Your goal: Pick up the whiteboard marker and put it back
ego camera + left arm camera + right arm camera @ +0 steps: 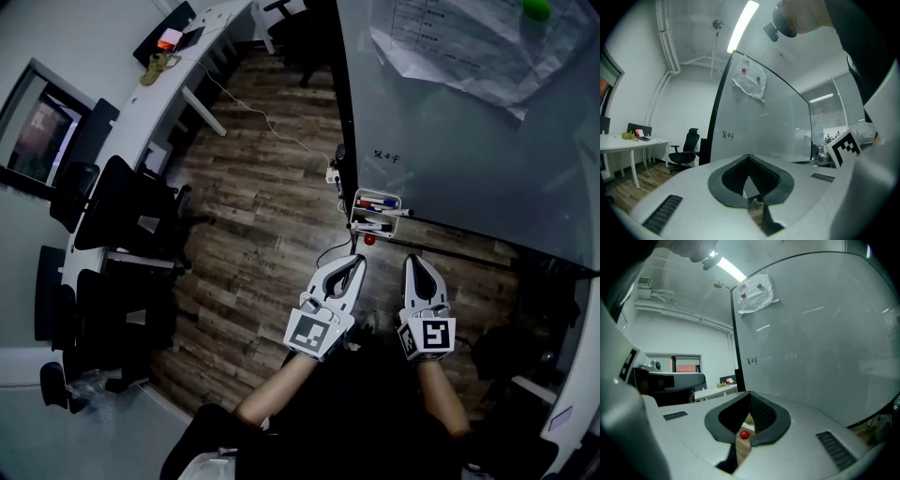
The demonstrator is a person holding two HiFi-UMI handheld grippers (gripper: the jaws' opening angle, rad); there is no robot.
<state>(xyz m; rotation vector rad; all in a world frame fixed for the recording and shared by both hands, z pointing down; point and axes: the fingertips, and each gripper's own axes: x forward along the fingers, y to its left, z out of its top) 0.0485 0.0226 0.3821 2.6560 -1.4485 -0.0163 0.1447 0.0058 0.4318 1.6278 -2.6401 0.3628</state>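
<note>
Nearest the camera, the person's forearms reach forward with both tools side by side above the wooden floor (253,225). The left gripper (357,260) has its jaws pressed together at the tips with nothing between them. The right gripper (412,259) is likewise closed and empty. Just ahead of the tips, a small red round knob (369,240) sits below a white tray (356,212) fixed at the lower edge of the whiteboard (469,141). The whiteboard markers (380,202) lie in that tray, apart from both grippers. Higher on the board hang paper sheets (450,37). Farther left stand black office chairs (122,216) and a long white desk (202,42).
</note>
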